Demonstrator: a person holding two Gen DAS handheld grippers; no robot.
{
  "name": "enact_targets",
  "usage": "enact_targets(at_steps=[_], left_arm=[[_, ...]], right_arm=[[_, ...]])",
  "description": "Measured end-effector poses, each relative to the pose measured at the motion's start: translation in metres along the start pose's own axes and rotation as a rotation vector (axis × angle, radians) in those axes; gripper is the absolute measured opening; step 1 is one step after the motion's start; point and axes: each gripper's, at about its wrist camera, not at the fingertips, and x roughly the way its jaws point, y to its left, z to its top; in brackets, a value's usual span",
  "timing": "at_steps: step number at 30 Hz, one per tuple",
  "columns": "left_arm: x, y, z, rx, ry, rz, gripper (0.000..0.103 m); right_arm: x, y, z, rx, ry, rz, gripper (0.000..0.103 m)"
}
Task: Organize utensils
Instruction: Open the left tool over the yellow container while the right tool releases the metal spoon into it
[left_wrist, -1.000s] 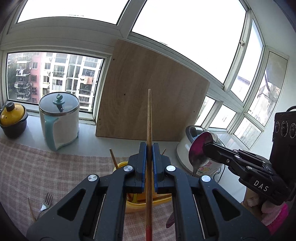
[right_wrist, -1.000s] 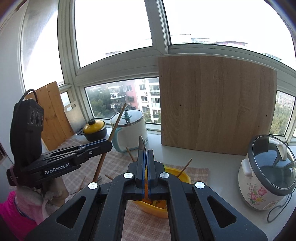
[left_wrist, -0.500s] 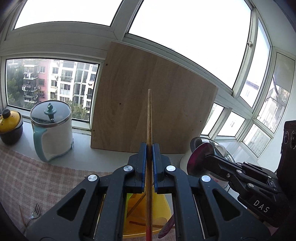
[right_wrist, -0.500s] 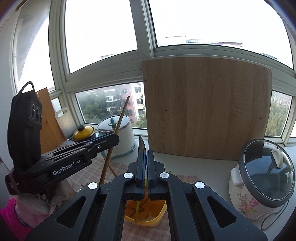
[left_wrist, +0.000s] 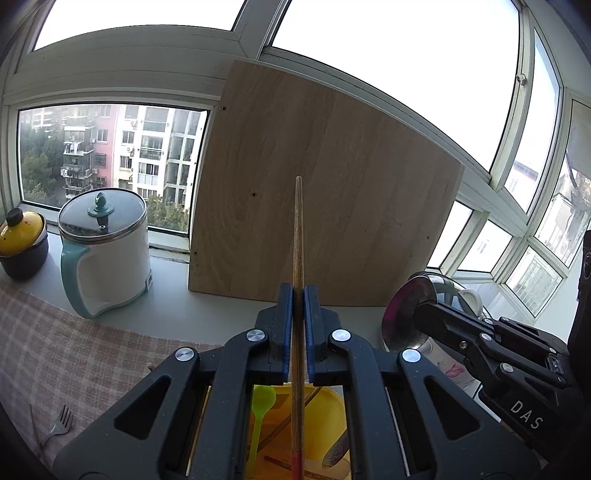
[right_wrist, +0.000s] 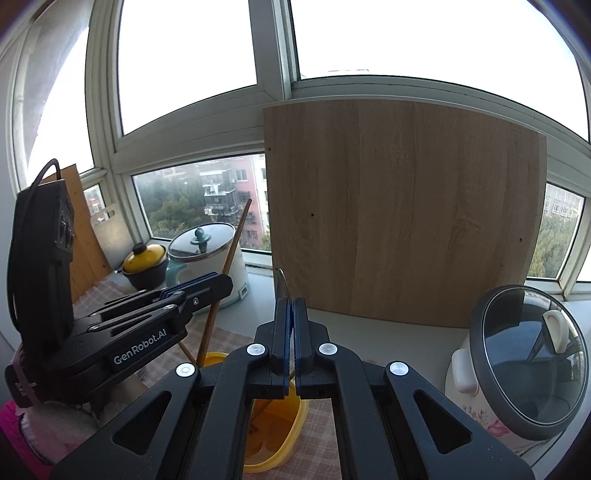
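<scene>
Pinching a wooden chopstick (left_wrist: 297, 236) upright, the left gripper (left_wrist: 298, 295) is hovering over the yellow container (left_wrist: 325, 406), where a green spoon (left_wrist: 260, 413) is lying. Beside it, the right gripper (right_wrist: 289, 310) is clamping a metal spoon (left_wrist: 400, 317) above that same container on the checked cloth (left_wrist: 74, 354).

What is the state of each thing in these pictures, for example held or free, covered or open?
Left gripper: jaws shut on the chopstick.
Right gripper: jaws shut on the spoon.
Yellow container: open, utensils inside.
Green spoon: lying in the container.
Fork: free on the cloth.
White pot: lid on.
Yellow-lidded pot: covered.
Rice cooker: lid shut.
</scene>
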Motion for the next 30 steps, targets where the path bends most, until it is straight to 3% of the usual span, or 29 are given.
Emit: enact_targets(at_steps=[11, 17, 30], left_arm=[[0.001, 0.0, -0.004, 0.014, 0.033, 0.004, 0.004], [-0.004, -0.001, -0.006, 0.02, 0.046, 0.001, 0.004], [-0.029, 0.001, -0.009, 0.035, 0.052, -0.017, 0.005]], right_arm=[[0.016, -0.004, -0.011, 0.026, 0.071, 0.032, 0.003], [0.011, -0.008, -0.015, 0.056, 0.075, 0.023, 0.008], [-0.004, -0.004, -0.017, 0.092, 0.065, -0.003, 0.009]])
